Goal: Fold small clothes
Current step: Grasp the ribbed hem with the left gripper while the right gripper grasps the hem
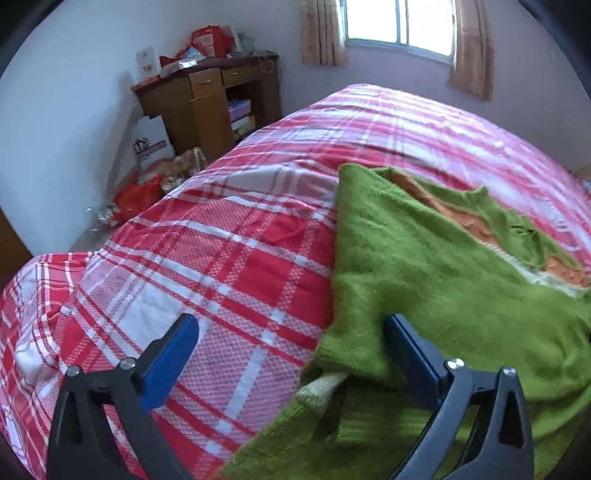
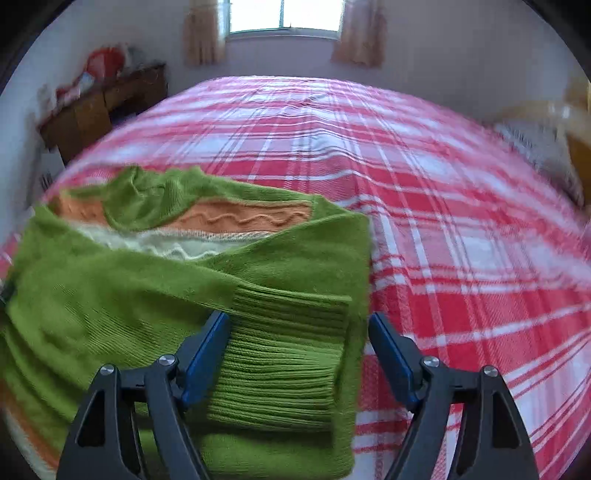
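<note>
A small green knit sweater (image 1: 424, 258) with orange and white bands lies on the red and white plaid bedspread (image 1: 221, 266). Both sleeves are folded in over its body. My left gripper (image 1: 291, 332) is open above the sweater's left edge, with its right finger (image 1: 410, 350) over the green knit and nothing between the jaws held. In the right wrist view the sweater (image 2: 147, 288) fills the lower left. My right gripper (image 2: 299, 332) is open, and the ribbed cuff (image 2: 288, 354) of the folded sleeve lies between its jaws, not gripped.
A wooden desk (image 1: 210, 103) piled with red and white items stands against the far left wall, with boxes and bags (image 1: 147, 177) on the floor beside it. A curtained window (image 1: 399, 26) is behind the bed. The bedspread (image 2: 424, 184) stretches far to the right.
</note>
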A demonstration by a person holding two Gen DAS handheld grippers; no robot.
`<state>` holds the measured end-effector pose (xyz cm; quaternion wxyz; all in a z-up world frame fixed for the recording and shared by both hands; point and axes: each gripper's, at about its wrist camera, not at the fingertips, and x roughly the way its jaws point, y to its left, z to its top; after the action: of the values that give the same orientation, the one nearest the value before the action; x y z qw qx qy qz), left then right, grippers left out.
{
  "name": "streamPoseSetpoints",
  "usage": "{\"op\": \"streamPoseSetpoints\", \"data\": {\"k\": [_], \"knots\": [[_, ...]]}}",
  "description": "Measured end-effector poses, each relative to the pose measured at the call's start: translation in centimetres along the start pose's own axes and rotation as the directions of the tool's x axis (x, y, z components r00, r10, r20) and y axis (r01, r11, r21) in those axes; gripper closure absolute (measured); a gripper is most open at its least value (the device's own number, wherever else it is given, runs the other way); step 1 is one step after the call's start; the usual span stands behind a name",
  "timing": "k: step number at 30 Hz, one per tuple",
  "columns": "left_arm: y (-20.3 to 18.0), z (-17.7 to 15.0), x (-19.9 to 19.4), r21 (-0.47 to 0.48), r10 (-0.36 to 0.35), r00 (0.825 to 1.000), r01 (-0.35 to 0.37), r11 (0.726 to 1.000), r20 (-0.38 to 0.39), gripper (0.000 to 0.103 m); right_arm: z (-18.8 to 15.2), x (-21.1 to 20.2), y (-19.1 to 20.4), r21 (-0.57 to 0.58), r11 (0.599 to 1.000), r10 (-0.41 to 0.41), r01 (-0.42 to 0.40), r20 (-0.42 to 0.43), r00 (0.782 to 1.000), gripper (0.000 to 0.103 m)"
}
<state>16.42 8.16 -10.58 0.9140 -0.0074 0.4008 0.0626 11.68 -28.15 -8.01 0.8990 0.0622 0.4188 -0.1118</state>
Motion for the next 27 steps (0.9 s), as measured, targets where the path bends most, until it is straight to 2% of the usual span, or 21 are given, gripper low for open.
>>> {"op": "streamPoseSetpoints", "data": {"k": [2, 5, 8, 12, 15, 17, 18, 21, 24, 27], "knots": [[1.1, -0.6, -2.2, 0.031, -0.04, 0.998, 0.038, 0.999, 0.045, 0.007, -1.4, -3.8, -1.8, 0.049, 0.997, 0.058, -0.062, 0.079, 0.995, 0.025], [3.2, -2.5, -5.8, 0.068, -0.123, 0.989, 0.118, 0.991, 0.08, 0.007, -4.6, -8.9, -3.4, 0.022, 0.996, 0.079, -0.082, 0.121, 0.989, 0.025], [5.8, -5.5, -9.1, 0.098, -0.205, 0.975, 0.196, 0.976, 0.086, 0.007, -8.1, -12.2, -4.6, 0.001, 0.993, 0.116, -0.117, 0.102, 0.988, 0.025], [8.8, -9.8, -12.0, 0.123, -0.274, 0.96, 0.265, 0.956, 0.064, 0.007, -14.0, -16.1, -5.4, -0.013, 0.99, 0.141, -0.14, 0.058, 0.988, 0.025], [10.2, -12.9, -13.5, 0.116, -0.362, 0.932, 0.357, 0.927, 0.025, 0.008, -17.8, -17.5, -5.6, -0.011, 0.988, 0.157, -0.157, 0.011, 0.988, 0.025], [10.9, -14.4, -13.8, 0.089, -0.402, 0.916, 0.4, 0.912, 0.004, 0.013, -20.5, -18.2, -5.5, -0.019, 0.987, 0.161, -0.162, -0.025, 0.987, 0.025], [11.1, -15.3, -13.7, 0.074, -0.416, 0.909, 0.416, 0.906, -0.019, 0.017, -21.5, -18.2, -5.4, -0.017, 0.986, 0.166, -0.167, -0.04, 0.985, 0.025], [11.3, -17.2, -13.2, 0.056, -0.407, 0.91, 0.412, 0.909, -0.08, 0.028, -24.0, -18.4, -4.9, -0.017, 0.977, 0.208, -0.21, -0.09, 0.974, 0.031], [11.6, -18.6, -13.8, 0.066, -0.413, 0.906, 0.419, 0.906, -0.09, 0.029, -25.8, -18.5, -3.9, -0.03, 0.972, 0.228, -0.234, -0.132, 0.964, 0.038], [11.5, -19.6, -14.7, 0.102, -0.41, 0.908, 0.418, 0.903, -0.09, 0.029, -27.3, -19.2, -3.1, -0.036, 0.967, 0.244, -0.251, -0.143, 0.959, 0.038]]}}
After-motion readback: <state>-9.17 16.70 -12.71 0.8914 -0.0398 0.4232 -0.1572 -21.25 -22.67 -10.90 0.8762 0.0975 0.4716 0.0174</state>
